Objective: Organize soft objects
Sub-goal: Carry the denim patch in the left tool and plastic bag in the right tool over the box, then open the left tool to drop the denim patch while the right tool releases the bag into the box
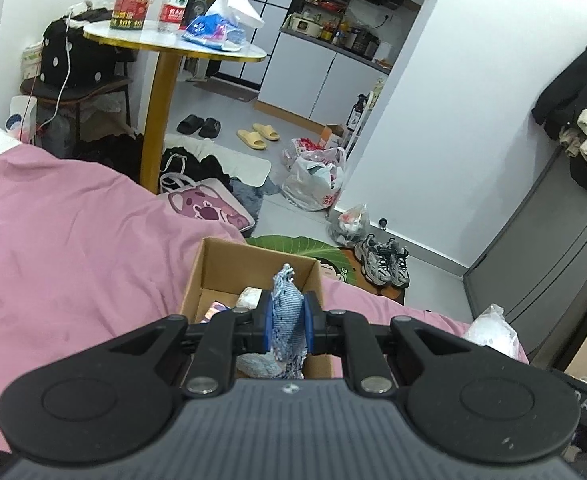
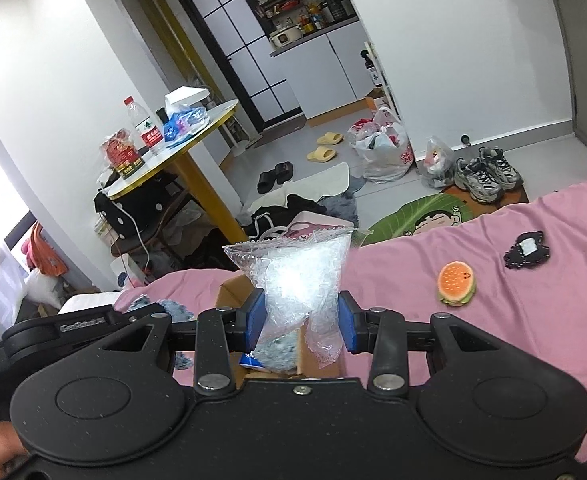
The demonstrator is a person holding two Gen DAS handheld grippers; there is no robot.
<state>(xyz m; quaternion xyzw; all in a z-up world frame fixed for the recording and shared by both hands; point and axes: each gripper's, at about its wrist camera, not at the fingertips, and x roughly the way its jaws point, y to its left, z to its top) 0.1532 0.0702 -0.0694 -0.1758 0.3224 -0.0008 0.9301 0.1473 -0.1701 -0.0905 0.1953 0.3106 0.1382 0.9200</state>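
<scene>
My left gripper [image 1: 288, 322] is shut on a blue-and-white knitted cloth [image 1: 286, 312] and holds it over the open cardboard box [image 1: 229, 268] on the pink bed. The box holds a white item [image 1: 249, 297] and other soft things. My right gripper [image 2: 300, 322] is shut on a clear plastic bag of white beads [image 2: 299, 276], above the same box [image 2: 233, 292]. That bag also shows at the right in the left wrist view [image 1: 491, 330]. A burger toy [image 2: 456, 283] and a black patch [image 2: 527, 249] lie on the bed to the right. The left gripper's body shows in the right wrist view [image 2: 81, 326].
The pink bedsheet [image 1: 73, 240] spreads around the box. Past the bed edge stand a round table [image 1: 173, 42] with a bottle and packets, a pink bag [image 1: 209, 204], plastic bags [image 1: 317, 180], slippers, and sneakers [image 1: 383, 260] on a green mat. A grey cabinet [image 1: 553, 272] is at the right.
</scene>
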